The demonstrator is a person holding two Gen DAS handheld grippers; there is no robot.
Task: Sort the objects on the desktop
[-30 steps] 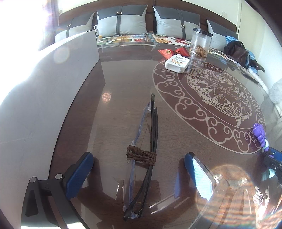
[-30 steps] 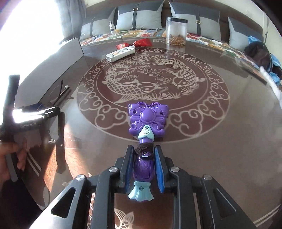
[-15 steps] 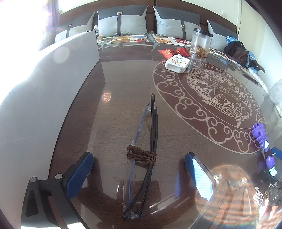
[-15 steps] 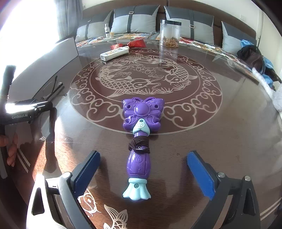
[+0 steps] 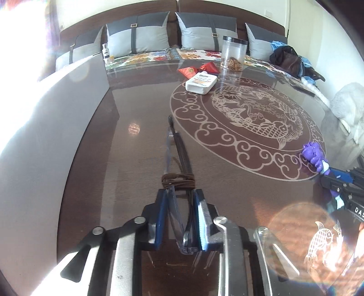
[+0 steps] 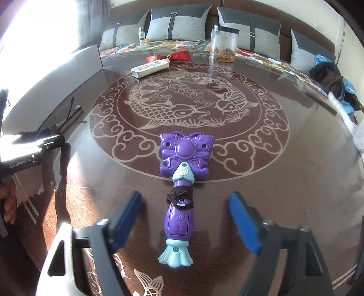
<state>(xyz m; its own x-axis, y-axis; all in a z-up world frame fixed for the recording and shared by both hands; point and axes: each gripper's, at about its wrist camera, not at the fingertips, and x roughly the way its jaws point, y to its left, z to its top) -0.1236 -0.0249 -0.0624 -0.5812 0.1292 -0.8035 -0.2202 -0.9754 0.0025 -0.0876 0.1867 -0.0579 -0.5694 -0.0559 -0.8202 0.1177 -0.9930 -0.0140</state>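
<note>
My left gripper is shut on the folded glasses, which lie on the dark table and have a brown hair tie wound round them just past the fingertips. My right gripper is open, its blue pads on either side of the purple butterfly toy mirror that lies flat on the table. A brown hair tie is wound round the mirror's handle. The mirror also shows at the right edge of the left wrist view.
At the far side of the table stand a white box, red packets and a clear jar. A grey panel runs along the table's left. A cushioned sofa lies beyond, with clothes at right.
My left gripper has closed on the glasses; it was open around them before. My right gripper let go of the purple mirror's handle a second ago and now stands open around it.
</note>
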